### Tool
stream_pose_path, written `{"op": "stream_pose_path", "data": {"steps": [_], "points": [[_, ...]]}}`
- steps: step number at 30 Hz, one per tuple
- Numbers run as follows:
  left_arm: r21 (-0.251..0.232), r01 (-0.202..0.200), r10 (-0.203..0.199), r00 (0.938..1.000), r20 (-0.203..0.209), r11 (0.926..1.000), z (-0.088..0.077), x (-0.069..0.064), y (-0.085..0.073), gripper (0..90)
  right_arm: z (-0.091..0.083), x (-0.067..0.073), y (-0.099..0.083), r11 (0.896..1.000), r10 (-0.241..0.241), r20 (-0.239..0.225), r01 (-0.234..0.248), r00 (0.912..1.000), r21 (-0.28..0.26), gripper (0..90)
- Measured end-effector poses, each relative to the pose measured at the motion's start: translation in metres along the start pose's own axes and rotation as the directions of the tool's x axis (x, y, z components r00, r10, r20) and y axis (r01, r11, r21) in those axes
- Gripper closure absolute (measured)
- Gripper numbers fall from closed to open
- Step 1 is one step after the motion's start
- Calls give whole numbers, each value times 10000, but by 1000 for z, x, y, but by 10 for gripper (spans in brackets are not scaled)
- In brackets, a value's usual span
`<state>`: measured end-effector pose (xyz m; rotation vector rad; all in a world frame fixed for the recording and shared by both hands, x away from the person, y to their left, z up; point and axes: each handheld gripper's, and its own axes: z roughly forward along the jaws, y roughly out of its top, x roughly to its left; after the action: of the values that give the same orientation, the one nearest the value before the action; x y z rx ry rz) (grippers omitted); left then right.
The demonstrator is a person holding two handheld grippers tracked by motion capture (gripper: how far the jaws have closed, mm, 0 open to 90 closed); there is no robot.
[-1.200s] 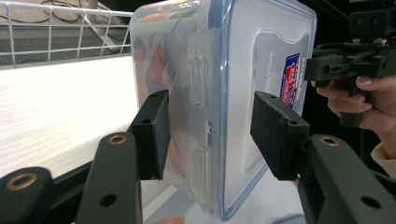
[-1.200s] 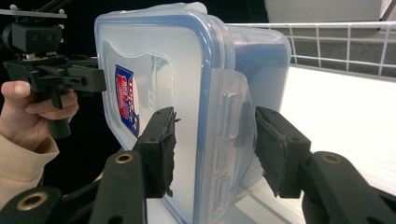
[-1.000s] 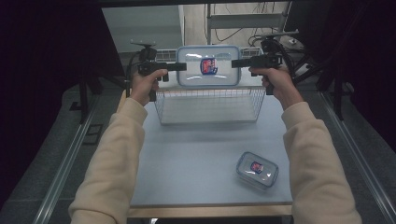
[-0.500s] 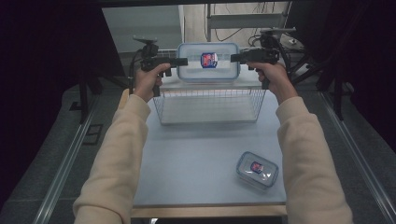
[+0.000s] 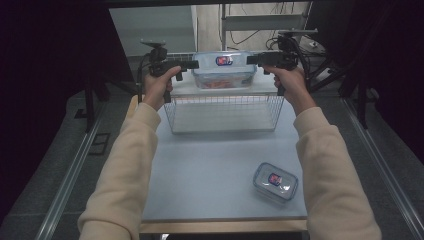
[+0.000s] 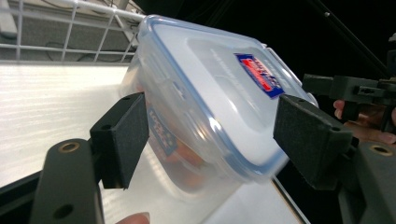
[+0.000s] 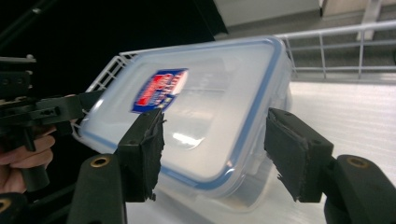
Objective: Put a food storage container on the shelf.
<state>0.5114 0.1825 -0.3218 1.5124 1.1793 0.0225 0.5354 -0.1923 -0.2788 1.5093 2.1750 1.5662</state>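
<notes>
1. High view: the big box [image 5: 223, 70] with a blue-edged lid sits on the white shelf [image 5: 260, 88] on top of the wire basket [image 5: 223, 113], at the back of the worktop [image 5: 210, 170]. The left gripper [image 5: 192, 64] is at its left end and the right gripper [image 5: 252, 59] at its right end. A small box [image 5: 275, 181] lies well apart, near the front right.
2. Left gripper view: the left gripper [image 6: 210, 135] has just been opening. Its fingers [image 6: 122, 135] are let go, with the big box [image 6: 205, 98] between them.
3. Right gripper view: the right gripper [image 7: 215, 149] has just been opening too. Its fingers [image 7: 292, 154] stand apart around the big box [image 7: 205, 116], not pressing it.
</notes>
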Motion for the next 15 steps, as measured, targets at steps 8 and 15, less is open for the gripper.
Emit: {"op": "stream_pose_path", "data": {"steps": [8,15], "points": [[-128,-822,816,9957,-450,9965,-23,-17,-19,431,-23,2,-21,9983,-530,-458,519,9975,-253,346],[212,-1413,1419,9894,-314,9897,-34,-31,-41,524,-40,-3,-42,9964,-723,-553,696,9958,-493,325]]}}
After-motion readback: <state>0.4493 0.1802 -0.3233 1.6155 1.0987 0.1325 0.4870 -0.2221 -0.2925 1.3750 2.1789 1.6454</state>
